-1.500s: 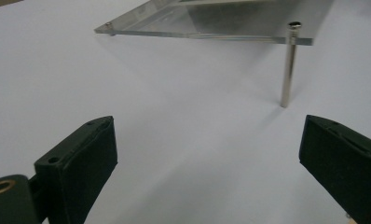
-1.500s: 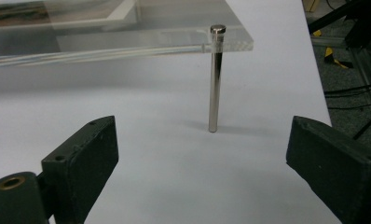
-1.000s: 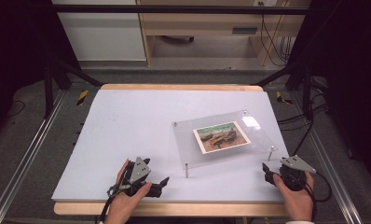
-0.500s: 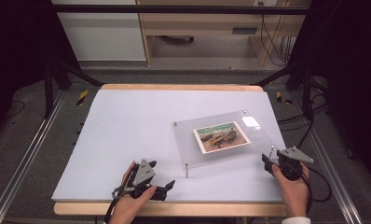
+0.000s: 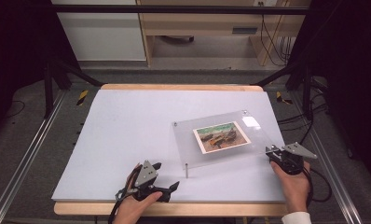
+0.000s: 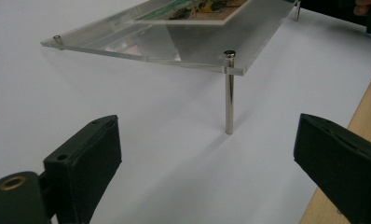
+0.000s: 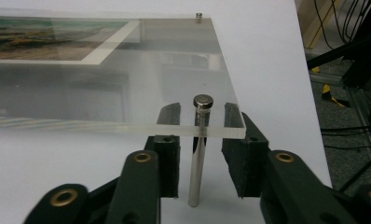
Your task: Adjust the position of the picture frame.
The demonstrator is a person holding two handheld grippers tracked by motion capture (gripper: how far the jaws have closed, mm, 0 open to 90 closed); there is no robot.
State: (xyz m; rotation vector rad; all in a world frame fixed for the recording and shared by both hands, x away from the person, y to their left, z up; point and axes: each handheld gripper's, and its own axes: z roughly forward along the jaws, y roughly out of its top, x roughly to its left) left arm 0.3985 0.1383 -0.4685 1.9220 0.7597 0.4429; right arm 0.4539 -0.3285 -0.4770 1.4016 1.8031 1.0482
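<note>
My right gripper (image 7: 201, 163) has just been closing its jaws, not yet touching, around the near-right metal post (image 7: 197, 154) of the clear acrylic frame (image 5: 221, 140) standing right of centre on the worktop (image 5: 127, 126), while my left gripper (image 6: 211, 158) waits wide open and empty facing the near-left post (image 6: 229, 93).

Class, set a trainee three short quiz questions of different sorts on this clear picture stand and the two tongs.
1. True or false: the right tongs have a metal leg between their jaws.
2. What lies on the acrylic plate? A) a photo B) a cup C) a key
3. The left tongs' jaws stand ____.

Key: 1 true, with gaps on both sides of the leg; 2 A, the photo; 3 open.
</note>
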